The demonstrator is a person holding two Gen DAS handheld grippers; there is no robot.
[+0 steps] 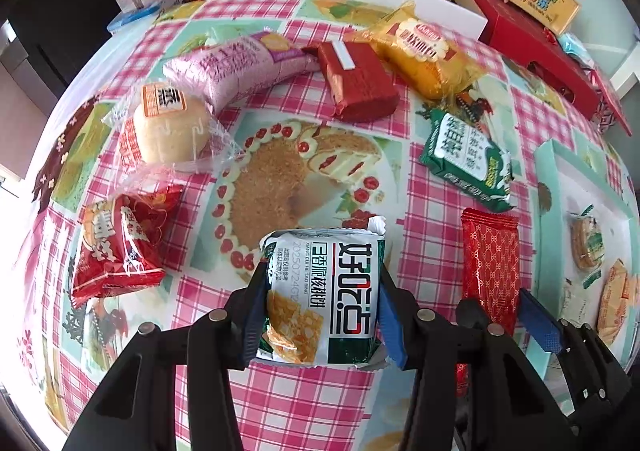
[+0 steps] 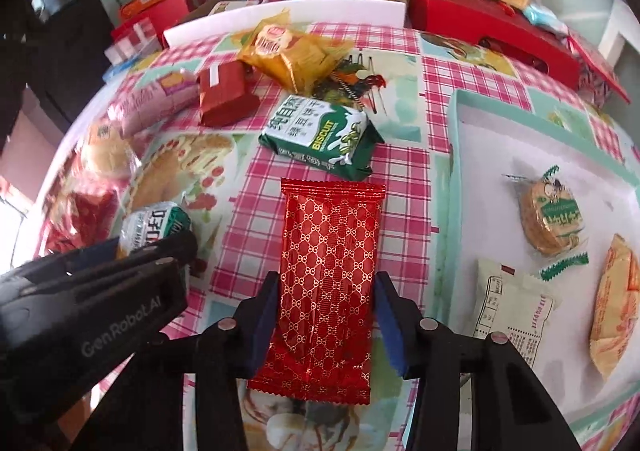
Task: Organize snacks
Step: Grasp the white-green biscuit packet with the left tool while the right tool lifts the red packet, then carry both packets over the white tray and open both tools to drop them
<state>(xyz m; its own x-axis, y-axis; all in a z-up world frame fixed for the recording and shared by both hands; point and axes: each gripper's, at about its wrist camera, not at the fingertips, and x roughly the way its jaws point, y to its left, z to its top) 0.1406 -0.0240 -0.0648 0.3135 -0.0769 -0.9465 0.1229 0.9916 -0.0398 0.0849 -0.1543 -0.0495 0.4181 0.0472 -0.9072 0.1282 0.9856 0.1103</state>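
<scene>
Checked pink vinyl tablecloth (image 1: 304,403) lies bare ahead of both fingertips. Left gripper (image 1: 322,307) clamps a glossy white-and-green walnut-cake packet (image 1: 324,291); right gripper (image 2: 326,325) clamps a long red patterned foil packet (image 2: 328,283), near a pale green tray's rim (image 2: 454,171).

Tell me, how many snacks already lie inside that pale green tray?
3: a round cracker pack toward the far side, a cream wrapper nearer the tray's left wall, an orange pack at the picture's edge. More may sit out of frame.
</scene>
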